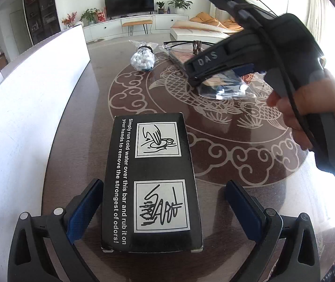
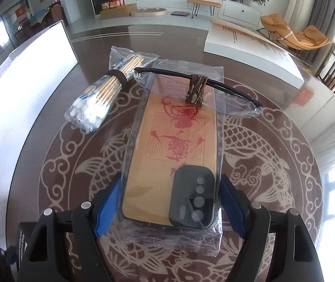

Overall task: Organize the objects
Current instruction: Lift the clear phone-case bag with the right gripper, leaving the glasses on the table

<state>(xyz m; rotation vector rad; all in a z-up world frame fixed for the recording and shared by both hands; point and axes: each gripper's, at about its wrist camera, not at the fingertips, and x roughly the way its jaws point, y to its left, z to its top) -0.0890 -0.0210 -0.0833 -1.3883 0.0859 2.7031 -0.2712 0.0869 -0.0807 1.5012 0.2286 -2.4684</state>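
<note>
In the left wrist view a black box (image 1: 152, 183) with white printing lies on the table between my left gripper's (image 1: 165, 208) open fingers; the left pad is near its side, the right pad stands apart. In the right wrist view my right gripper (image 2: 169, 208) is shut on a phone case in a clear plastic bag (image 2: 169, 155), orange with a red pattern. Rimless glasses (image 2: 198, 87) rest on the bag's far end. A bag of cotton swabs (image 2: 101, 94) lies to the left. The right gripper body (image 1: 261, 54) shows in the left wrist view.
The round table has a dark brown top with a fish pattern (image 2: 256, 141). A white box wall (image 1: 26, 98) stands along the left side. A large white flat box (image 2: 254, 47) lies at the back right. The black box corner (image 2: 24, 235) shows at the right view's lower left.
</note>
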